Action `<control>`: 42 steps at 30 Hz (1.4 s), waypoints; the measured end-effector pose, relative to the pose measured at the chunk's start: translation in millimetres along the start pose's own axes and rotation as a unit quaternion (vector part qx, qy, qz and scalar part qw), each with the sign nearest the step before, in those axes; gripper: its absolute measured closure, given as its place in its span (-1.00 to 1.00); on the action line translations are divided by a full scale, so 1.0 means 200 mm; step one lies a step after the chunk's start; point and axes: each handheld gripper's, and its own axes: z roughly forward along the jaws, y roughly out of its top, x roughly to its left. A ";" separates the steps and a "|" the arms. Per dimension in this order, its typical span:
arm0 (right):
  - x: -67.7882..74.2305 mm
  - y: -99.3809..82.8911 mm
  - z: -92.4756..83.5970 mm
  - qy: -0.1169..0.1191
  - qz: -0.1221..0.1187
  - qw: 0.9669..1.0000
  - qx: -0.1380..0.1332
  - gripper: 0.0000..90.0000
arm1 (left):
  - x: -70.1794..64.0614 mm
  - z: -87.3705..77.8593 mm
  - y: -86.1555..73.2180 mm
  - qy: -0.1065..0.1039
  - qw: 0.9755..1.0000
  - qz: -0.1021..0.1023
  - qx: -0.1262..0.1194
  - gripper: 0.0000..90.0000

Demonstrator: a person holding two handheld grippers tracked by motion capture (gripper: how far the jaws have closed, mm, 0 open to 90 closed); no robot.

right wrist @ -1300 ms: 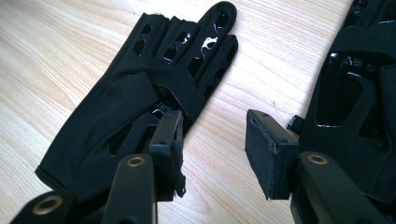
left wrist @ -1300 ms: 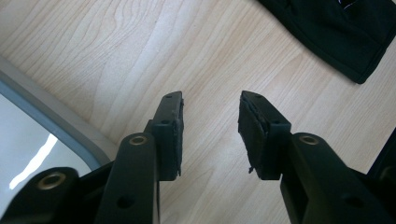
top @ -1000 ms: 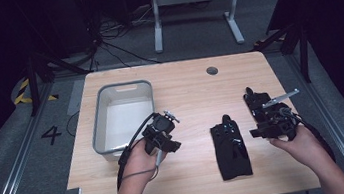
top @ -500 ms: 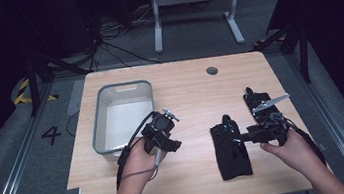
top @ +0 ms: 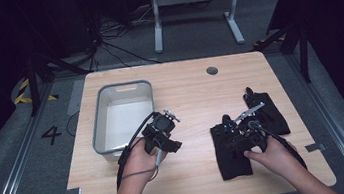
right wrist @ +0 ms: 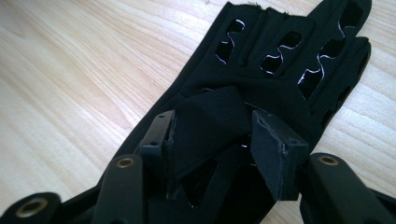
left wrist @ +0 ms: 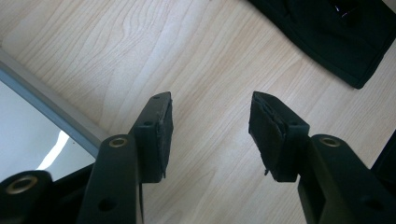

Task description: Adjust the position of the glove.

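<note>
Right gripper (top: 233, 137) sits low over the nearer black glove (right wrist: 261, 107), which lies flat on the wooden table (top: 190, 94), right of centre. In the right gripper view the jaws straddle a raised fold of the glove's fabric; the left pad looks to be against it and the right pad stands just clear of it, so released, not grasping. These jaws have just been opening.

Second black glove (top: 266, 111) lies just beyond the first, toward the table's right edge.

Left gripper (top: 163, 134) hangs beside the grey bin (top: 99, 132), over bare wood. Its jaws are parted with nothing between them and have also just been opening.
</note>
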 end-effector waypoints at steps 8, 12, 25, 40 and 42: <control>0.02 0.00 0.07 -0.032 -0.005 0.999 0.022 0.04 | 0.00 0.02 0.00 0.001 1.000 0.001 0.004 0.11; 0.03 -0.01 0.11 -0.046 -0.010 0.998 0.034 -0.01 | 0.00 0.01 0.00 0.000 1.000 0.002 0.004 0.11; 0.06 -0.02 0.13 -0.075 -0.034 0.996 0.020 0.22 | 0.00 0.02 0.00 -0.001 1.000 0.002 0.005 0.10; 0.01 0.01 0.07 -0.074 -0.080 0.994 0.026 0.72 | -0.01 0.03 0.00 -0.003 1.000 0.002 0.008 0.09; 0.02 0.01 0.03 -0.077 -0.107 0.991 0.021 0.72 | -0.01 0.03 0.00 -0.002 1.000 0.002 0.007 0.09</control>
